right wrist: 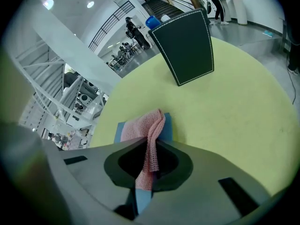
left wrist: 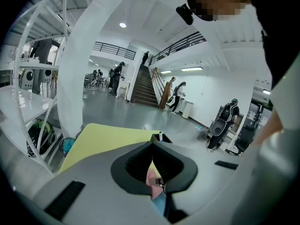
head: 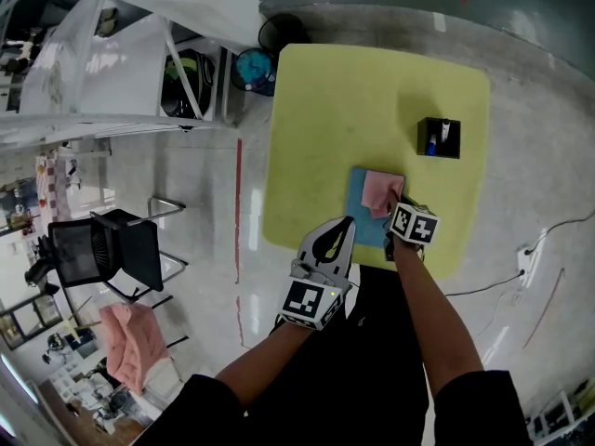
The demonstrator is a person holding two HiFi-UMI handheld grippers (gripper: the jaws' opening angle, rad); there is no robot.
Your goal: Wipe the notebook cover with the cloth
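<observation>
The pink mesh cloth (head: 379,191) was gripped by the right tool (head: 394,208) upon the blue rectangular notebook (head: 359,191), laid near-to-far at the yellow worktop's (head: 372,91) near edge. The left tool (head: 346,226), closed and empty, was held just left.

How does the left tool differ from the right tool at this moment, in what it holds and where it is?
The left tool is shut with nothing in it, while the right tool is shut on the pink mesh cloth. The right tool is over the blue notebook, where the cloth lies; the left tool waits beside it, nearer the yellow table's edge. Both carry a marker cube.
</observation>
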